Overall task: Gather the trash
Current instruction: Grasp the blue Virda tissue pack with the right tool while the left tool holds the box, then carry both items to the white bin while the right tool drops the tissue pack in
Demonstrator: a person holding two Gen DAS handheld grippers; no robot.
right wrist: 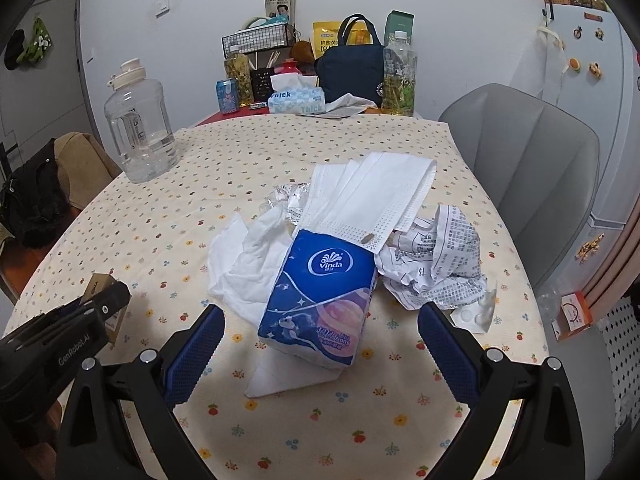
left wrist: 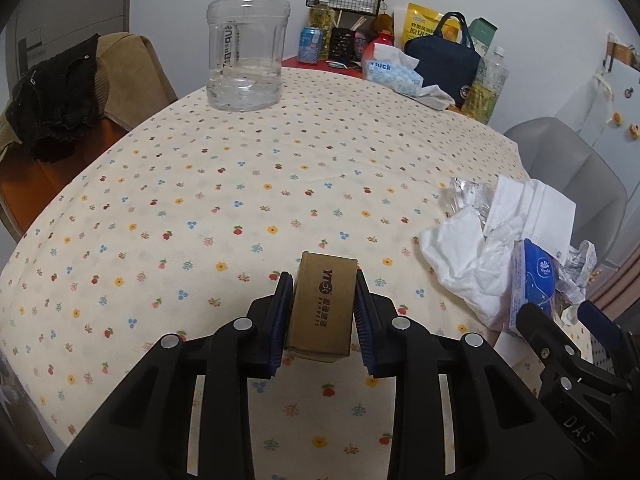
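My left tool (left wrist: 323, 312) was clenched on a small brown cardboard box (left wrist: 323, 304), its ribbed blue pads pressed flat against the box's two long sides; the box was a plain matte rectangular carton with dark printed lettering on top, held near me just over the tabletop (left wrist: 200, 200), which was covered in a cream cloth printed with tiny flowers. My right tool (right wrist: 320, 344) stood released, its blue pads spread wide to either side of a glossy blue plastic tissue pack (right wrist: 320, 304) without touching it. That soft, pillow-shaped pack lay at the near edge of a trash pile toward the right of the tabletop: a crumpled white tissue (right wrist: 248, 264) on its left, a flat pleated white face mask (right wrist: 372, 200) draped over its far end, a scrunched sheet of printed paper (right wrist: 436, 264) on its right, and crinkled clear plastic wrap (right wrist: 286, 196) behind. Far to the left stood a large clear ribbed plastic water jug (left wrist: 243, 52) with a cream cap.
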